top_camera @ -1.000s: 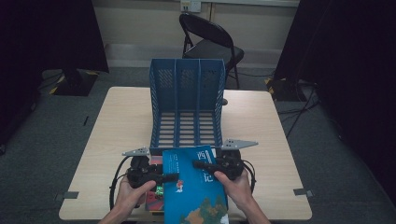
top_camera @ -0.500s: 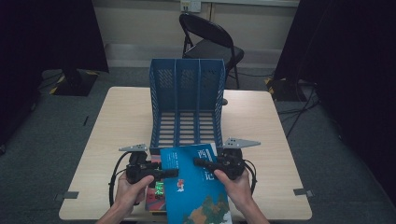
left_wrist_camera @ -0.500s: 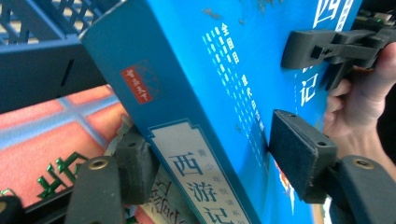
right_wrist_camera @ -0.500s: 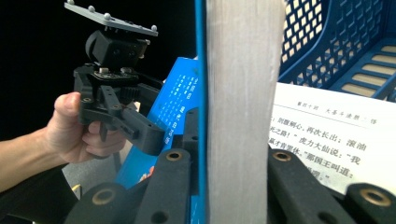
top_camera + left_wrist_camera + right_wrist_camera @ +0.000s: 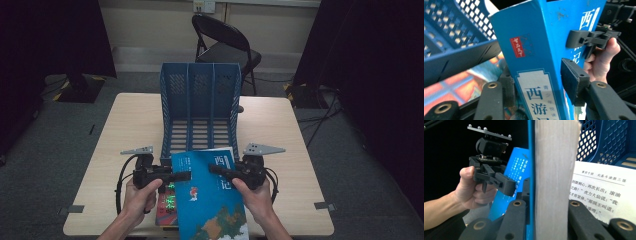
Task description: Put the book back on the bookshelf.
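Note:
A blue book point(image 5: 210, 200) with white Chinese lettering is held up over the table's near edge, between both grippers. My left gripper point(image 5: 182, 176) is at its spine side. In the left gripper view the spine point(image 5: 534, 45) stands between the jaws of my left gripper point(image 5: 540, 82). These jaws have just been closing, and both pads now lie against the covers. My right gripper point(image 5: 215, 170) is shut on the opposite side. In the right gripper view the pale page edge point(image 5: 554, 165) is clamped in my right gripper point(image 5: 549, 197).
A blue three-slot file rack point(image 5: 200, 95) stands on the wooden table point(image 5: 130, 125) just beyond the book. A colourful book point(image 5: 167, 207) lies under the held one. A white printed page point(image 5: 604, 187) lies beside it. A black folding chair point(image 5: 225, 40) stands behind the table.
My left gripper has risen slightly and its jaws have closed onto the book's spine side. The book has lifted a little on that side. My right gripper has kept its grip and place.

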A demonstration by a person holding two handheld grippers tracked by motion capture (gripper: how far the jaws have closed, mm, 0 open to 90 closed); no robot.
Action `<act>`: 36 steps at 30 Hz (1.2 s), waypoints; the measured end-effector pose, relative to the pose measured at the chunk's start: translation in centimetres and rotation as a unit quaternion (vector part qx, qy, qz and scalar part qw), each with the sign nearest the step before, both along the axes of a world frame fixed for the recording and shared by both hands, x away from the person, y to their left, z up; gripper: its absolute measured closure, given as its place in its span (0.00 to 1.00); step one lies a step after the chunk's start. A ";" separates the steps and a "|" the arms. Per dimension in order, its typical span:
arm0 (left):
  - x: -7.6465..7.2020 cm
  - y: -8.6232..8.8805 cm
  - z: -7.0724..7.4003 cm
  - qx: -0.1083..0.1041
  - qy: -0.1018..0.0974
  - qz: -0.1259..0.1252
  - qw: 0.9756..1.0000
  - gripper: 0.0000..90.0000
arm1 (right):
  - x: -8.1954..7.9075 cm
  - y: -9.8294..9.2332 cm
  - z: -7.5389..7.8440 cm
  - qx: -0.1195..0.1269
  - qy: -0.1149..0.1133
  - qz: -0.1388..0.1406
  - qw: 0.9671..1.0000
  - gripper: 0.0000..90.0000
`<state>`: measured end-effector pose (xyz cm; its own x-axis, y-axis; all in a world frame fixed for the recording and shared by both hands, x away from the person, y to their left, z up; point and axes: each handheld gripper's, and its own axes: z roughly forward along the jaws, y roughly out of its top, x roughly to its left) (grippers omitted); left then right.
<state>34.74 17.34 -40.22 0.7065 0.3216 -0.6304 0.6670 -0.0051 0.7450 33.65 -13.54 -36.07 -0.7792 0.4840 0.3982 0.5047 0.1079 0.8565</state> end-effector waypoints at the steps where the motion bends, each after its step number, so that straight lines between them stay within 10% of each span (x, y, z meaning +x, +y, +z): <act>1: -0.1 -0.2 0.4 0.009 -0.009 0.004 1.000 0.60 | 0.0 -0.1 0.2 -0.001 -0.002 -0.001 1.000 0.86; 11: -0.3 -0.6 2.0 0.020 -0.025 -0.006 0.999 0.63 | -0.6 -0.1 1.7 -0.032 -0.015 -0.001 0.999 0.86; 22: -0.2 0.0 5.5 0.007 -0.070 0.002 0.998 0.65 | -1.0 0.0 4.4 -0.001 -0.055 -0.001 0.998 0.86; 36: -0.6 0.8 8.5 0.021 -0.165 0.037 0.985 0.67 | -0.2 1.2 6.3 0.026 -0.124 -0.002 0.992 0.86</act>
<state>34.13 18.18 -31.73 0.8439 0.4011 -0.3564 0.3890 0.0002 0.9212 33.44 -12.38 -29.74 -0.8542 0.4713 0.2197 0.2789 0.0586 0.9585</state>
